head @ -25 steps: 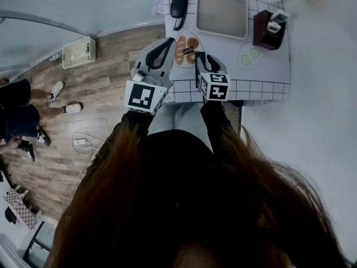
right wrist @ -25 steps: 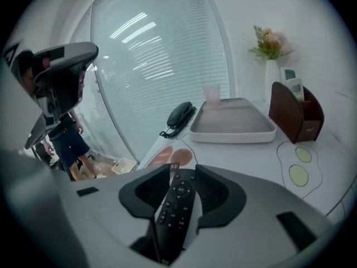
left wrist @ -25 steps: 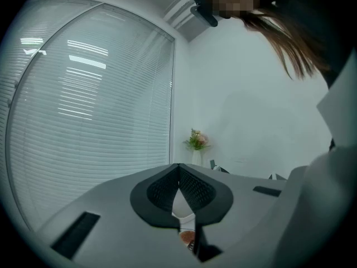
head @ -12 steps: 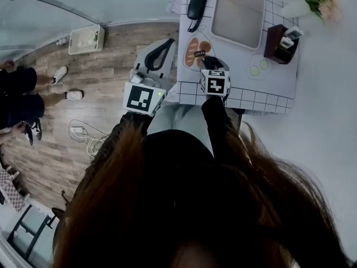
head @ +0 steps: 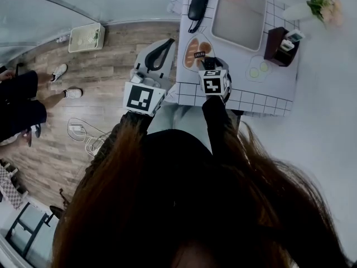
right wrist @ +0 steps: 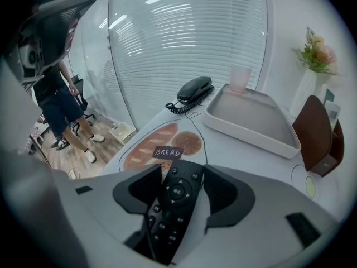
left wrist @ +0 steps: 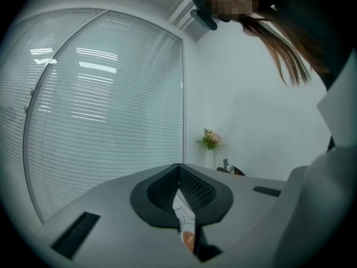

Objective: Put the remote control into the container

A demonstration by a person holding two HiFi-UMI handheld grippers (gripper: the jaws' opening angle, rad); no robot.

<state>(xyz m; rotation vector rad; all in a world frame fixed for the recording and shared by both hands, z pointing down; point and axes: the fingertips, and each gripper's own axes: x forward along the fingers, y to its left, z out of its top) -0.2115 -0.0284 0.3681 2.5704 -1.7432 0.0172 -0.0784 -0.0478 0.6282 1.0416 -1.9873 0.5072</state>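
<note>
The black remote control [right wrist: 173,205] lies on the checked tablecloth just short of the bread print [right wrist: 162,144]. My right gripper [right wrist: 181,172] points down over it; its jaws have just been opening and now straddle the remote, one pad on each side, not squeezing it. From the head view that gripper [head: 210,63] covers the remote. A white tray [right wrist: 251,141] stands farther back, and a brown holder [right wrist: 315,138] is at the right. My left gripper [head: 165,44] hangs off the table's left edge, held level, pads together and empty [left wrist: 178,166].
A black corded phone [head: 198,1] lies at the back left of the table [head: 245,94], and a pink cup [right wrist: 240,78] stands in the tray's far corner. A vase of flowers [head: 321,1] is at the back right. A person [head: 22,99] stands on the wooden floor to the left.
My right gripper has tipped downward and sunk toward the table by the bread print. The left gripper has drifted a little beside the table edge.
</note>
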